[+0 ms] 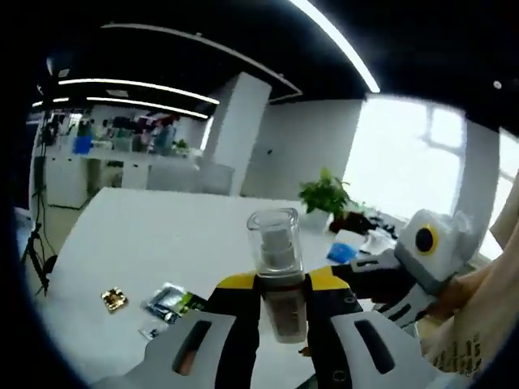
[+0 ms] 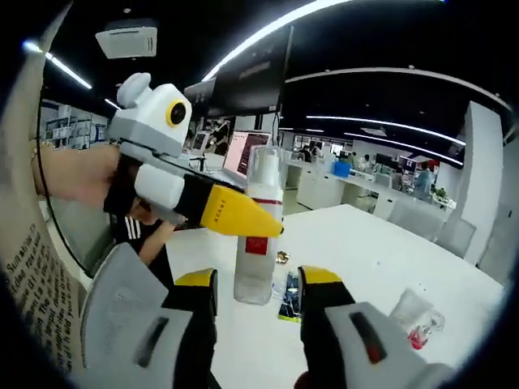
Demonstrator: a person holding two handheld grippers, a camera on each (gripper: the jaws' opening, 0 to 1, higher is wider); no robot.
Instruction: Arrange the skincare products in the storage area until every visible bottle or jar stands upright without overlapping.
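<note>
I count one pump bottle point(image 1: 278, 271), upright and lifted above the white table point(image 1: 162, 235), pinched between my left gripper point(image 1: 280, 312) jaws. My right gripper point(image 2: 258, 312) stands spread and empty below it. One small jar point(image 2: 411, 312) and two sachets point(image 1: 172, 301) rest on the table.

Left tool point(image 1: 280, 312) is clamped shut, right tool point(image 2: 258, 304) open, both raised.

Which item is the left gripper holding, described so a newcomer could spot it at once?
Start at the big white table; above its near edge the left gripper rises with yellow-tipped jaws. Clamped upright between them is a slim spray bottle. Unlike the flat sachets lying on the table, it stands tall, with a clear cap over a white pump and a red label.
</note>
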